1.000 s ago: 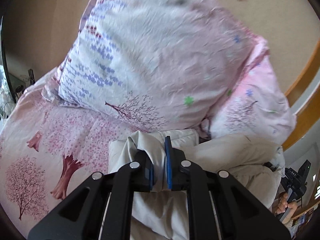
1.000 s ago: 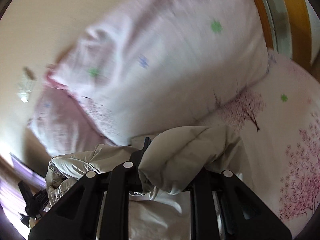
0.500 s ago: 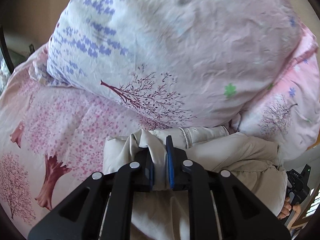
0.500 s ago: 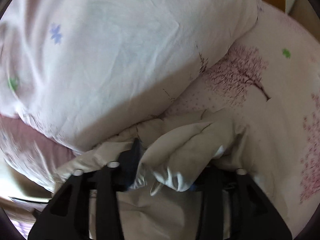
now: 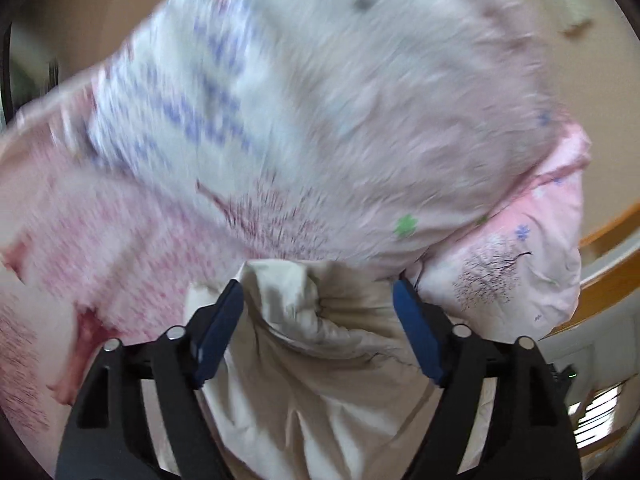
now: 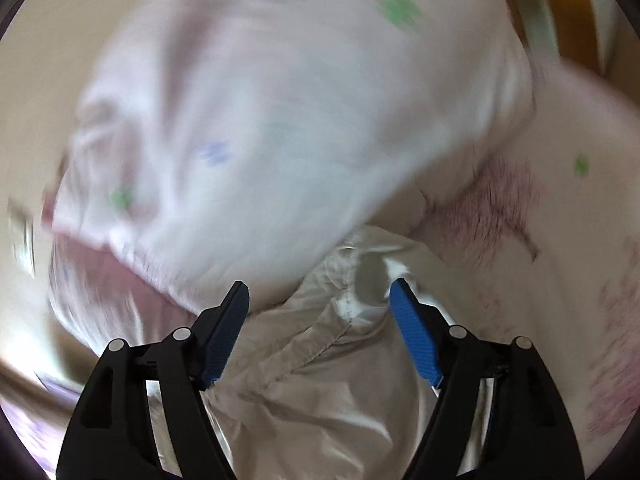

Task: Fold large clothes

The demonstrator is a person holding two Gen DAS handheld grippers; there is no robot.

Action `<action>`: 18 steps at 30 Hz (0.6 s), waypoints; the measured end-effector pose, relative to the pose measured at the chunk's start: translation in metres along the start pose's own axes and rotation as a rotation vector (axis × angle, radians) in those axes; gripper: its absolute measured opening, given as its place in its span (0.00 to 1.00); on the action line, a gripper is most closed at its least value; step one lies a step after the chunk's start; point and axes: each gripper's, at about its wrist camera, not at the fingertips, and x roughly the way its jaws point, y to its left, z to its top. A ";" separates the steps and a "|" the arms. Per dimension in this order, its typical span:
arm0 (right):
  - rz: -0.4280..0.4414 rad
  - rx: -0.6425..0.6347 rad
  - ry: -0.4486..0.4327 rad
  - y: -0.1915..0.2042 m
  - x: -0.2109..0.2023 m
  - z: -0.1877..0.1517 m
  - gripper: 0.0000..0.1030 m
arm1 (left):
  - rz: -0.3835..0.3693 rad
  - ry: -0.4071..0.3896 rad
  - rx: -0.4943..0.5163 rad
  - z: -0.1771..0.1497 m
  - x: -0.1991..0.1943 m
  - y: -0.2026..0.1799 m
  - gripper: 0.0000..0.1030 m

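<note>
A beige padded garment [image 5: 320,360] lies folded on a pink tree-print bed sheet [image 5: 100,248], its far edge against a large pillow [image 5: 320,100]. My left gripper [image 5: 318,292] hangs over a bunched fold of it. Its jaws are opening and the blue pads [image 5: 218,336] stand clear of the cloth on both sides. In the right wrist view the same garment [image 6: 320,380] lies beneath my right gripper [image 6: 318,292]. Those jaws are opening too, wide apart, with the crumpled edge between them and not pressed.
A second pink pillow [image 5: 520,260] lies right of the large one. A wooden bed frame [image 5: 608,276] runs along the right edge. In the right wrist view the big pillow [image 6: 280,120] fills the upper part and the sheet [image 6: 560,280] stretches to the right.
Both grippers were shut on folds of the beige garment and have let go, their jaws now spread wide. The garment has dropped onto the bed. Both views are blurred by motion.
</note>
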 end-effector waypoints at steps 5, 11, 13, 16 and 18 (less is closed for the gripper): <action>0.007 -0.411 0.026 0.069 -0.024 -0.064 0.40 | 0.013 -0.066 0.200 -0.031 -0.039 -0.040 0.78; -0.040 -0.669 0.147 0.109 -0.008 -0.128 0.28 | 0.000 0.026 0.503 -0.113 -0.028 -0.109 0.78; -0.097 -0.689 0.159 0.110 0.000 -0.126 0.28 | 0.035 0.055 0.570 -0.128 -0.015 -0.119 0.78; -0.163 -0.643 0.217 0.106 0.019 -0.122 0.28 | 0.111 0.104 0.603 -0.132 0.013 -0.123 0.70; -0.198 -0.588 0.275 0.101 0.039 -0.115 0.28 | 0.150 0.145 0.586 -0.128 0.030 -0.119 0.69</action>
